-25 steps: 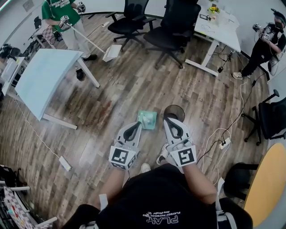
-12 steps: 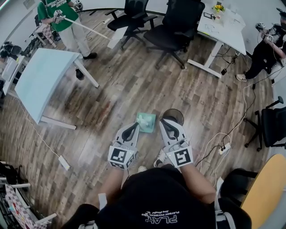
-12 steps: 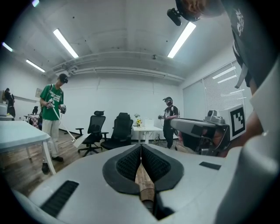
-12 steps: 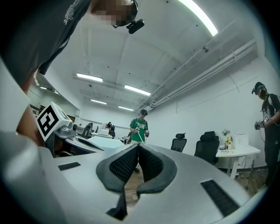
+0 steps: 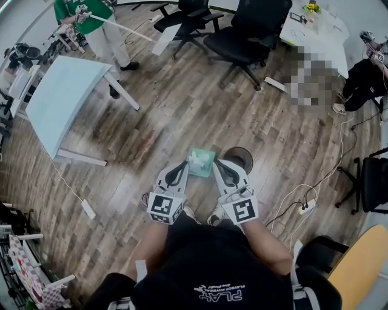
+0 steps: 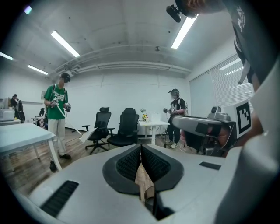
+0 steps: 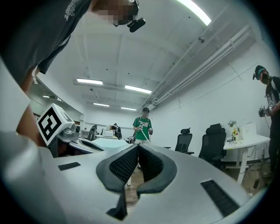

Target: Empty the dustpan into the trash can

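Observation:
A teal dustpan (image 5: 200, 161) lies on the wood floor with pale scraps in it. Just right of it stands a small dark round trash can (image 5: 240, 158). In the head view my left gripper (image 5: 183, 165) is at the dustpan's left edge and my right gripper (image 5: 217, 164) is between the dustpan and the can. Both grippers have their jaws shut with nothing held. In the left gripper view the left gripper (image 6: 141, 147) points level across the room, and in the right gripper view the right gripper (image 7: 138, 147) does too. Neither of those views shows the dustpan or the can.
A white table (image 5: 57, 100) stands at the left, black office chairs (image 5: 245, 36) and a white desk (image 5: 315, 27) at the back. A person in green (image 5: 91, 18) holds a long-handled tool. Cables and a power strip (image 5: 303, 207) lie at the right, another strip (image 5: 89, 209) at the left.
Both grippers have moved forward and lower, so their tips now sit beside the dustpan instead of short of it. The person in green has shifted at the back left.

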`<act>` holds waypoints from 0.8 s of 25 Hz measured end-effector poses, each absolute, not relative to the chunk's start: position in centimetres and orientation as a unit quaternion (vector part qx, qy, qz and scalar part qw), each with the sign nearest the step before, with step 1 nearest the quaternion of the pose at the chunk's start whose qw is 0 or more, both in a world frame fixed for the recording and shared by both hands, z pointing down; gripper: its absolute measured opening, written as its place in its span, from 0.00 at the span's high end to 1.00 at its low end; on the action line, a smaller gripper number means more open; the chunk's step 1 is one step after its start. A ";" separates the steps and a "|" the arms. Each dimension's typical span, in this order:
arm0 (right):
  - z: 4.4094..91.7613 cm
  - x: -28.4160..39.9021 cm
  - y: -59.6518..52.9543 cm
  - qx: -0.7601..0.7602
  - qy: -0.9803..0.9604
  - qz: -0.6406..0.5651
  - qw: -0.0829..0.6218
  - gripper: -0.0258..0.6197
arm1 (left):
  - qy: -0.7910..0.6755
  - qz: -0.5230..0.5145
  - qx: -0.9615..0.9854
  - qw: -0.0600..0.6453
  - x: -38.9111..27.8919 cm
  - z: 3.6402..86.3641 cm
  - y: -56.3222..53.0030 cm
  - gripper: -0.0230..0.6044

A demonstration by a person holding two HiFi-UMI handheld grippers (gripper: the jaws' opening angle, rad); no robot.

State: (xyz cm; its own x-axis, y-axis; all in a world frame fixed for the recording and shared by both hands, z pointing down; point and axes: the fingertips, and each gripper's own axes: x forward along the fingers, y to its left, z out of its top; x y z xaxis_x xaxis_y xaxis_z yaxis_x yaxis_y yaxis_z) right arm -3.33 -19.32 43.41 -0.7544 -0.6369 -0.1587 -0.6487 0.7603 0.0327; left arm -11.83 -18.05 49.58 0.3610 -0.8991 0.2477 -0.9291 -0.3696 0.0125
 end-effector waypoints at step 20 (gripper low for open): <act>48.3 -7.5 -23.3 -0.326 0.944 0.018 0.038 0.92 | -0.580 0.150 0.787 0.145 -17.2 58.6 -20.9 0.92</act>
